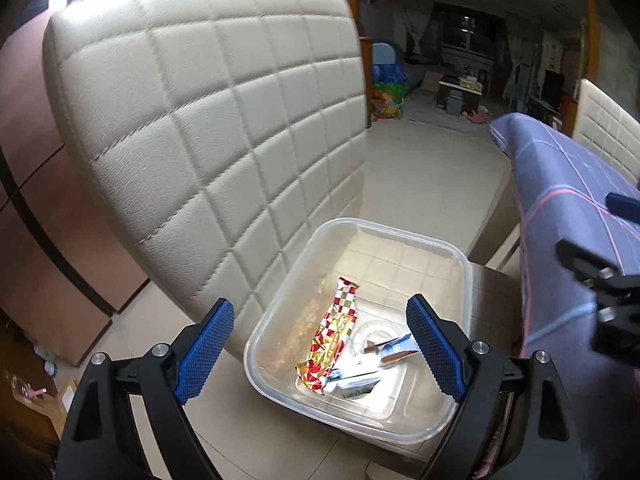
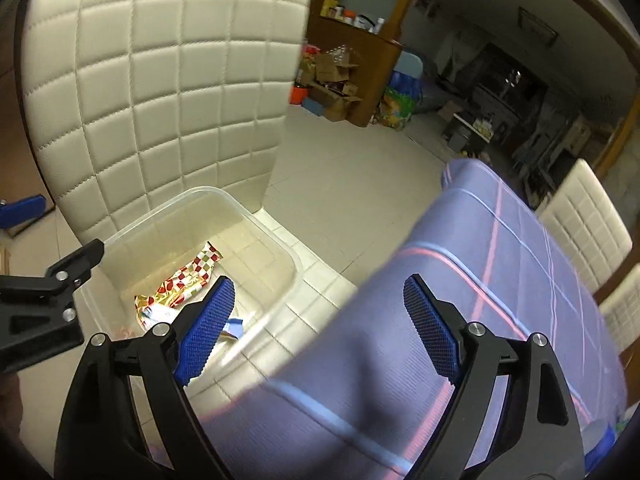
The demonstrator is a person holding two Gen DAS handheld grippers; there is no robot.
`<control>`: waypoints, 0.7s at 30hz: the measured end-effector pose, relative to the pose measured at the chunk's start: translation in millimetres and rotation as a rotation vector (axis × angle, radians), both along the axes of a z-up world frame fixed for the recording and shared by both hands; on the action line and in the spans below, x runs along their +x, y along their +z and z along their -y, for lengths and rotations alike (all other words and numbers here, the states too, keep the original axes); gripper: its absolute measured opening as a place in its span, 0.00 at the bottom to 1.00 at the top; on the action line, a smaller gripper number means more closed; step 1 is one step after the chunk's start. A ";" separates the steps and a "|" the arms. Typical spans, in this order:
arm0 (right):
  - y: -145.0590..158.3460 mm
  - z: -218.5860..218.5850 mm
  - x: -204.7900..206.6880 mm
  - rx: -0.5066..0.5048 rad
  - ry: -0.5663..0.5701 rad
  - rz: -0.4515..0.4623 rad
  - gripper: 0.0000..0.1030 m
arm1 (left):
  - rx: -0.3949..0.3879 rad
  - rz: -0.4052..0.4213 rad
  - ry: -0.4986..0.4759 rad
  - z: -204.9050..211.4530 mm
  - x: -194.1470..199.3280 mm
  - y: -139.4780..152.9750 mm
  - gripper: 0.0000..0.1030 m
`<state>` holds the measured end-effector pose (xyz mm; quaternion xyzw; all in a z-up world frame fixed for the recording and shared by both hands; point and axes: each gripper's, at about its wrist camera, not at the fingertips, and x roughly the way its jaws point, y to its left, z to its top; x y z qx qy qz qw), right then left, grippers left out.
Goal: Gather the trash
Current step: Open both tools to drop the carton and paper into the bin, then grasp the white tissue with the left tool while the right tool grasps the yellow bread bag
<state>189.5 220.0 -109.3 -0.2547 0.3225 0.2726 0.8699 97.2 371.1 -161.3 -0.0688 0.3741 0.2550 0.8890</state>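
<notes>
Left gripper (image 1: 320,344): blue-padded fingers spread wide apart, nothing between them; poised above the clear plastic bin (image 1: 466,280).
Right gripper (image 2: 320,326): fingers likewise spread apart and empty; poised over the near edge of the purple plaid tablecloth (image 2: 500,280), just right of the bin (image 2: 192,204).
Bin: stands on the seat of the cream quilted chair (image 1: 208,128), in front of its backrest.
Red-and-gold checkered wrapper (image 1: 334,344): lies inside the bin, along its floor, left of centre.
Pale scraps (image 1: 356,382): inside the bin, touching the wrapper's near end; a blue-and-white strip (image 1: 394,350) beside them.
Tablecloth: drapes over a table to the right of the bin.
Second cream chair (image 2: 584,216): on the far side of the tablecloth from the bin.
Tiled floor (image 1: 420,168): beyond the bin.
</notes>
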 end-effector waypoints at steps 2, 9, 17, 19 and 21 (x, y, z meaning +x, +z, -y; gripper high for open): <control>7.2 17.7 -2.7 0.017 -0.011 0.001 0.84 | -0.013 0.004 -0.016 7.9 0.3 2.4 0.83; 8.7 86.2 -10.0 0.013 -0.086 0.006 0.84 | -0.026 0.031 -0.137 64.5 1.1 18.2 0.83; 7.8 188.9 -15.4 0.040 -0.246 -0.001 0.84 | 0.006 0.052 -0.294 141.1 0.4 39.1 0.83; 6.9 217.2 -16.5 0.046 -0.295 -0.005 0.84 | 0.011 0.053 -0.351 161.0 -1.0 45.3 0.83; 6.8 235.8 -16.6 0.056 -0.330 -0.007 0.84 | 0.011 0.051 -0.387 174.7 -1.0 47.9 0.83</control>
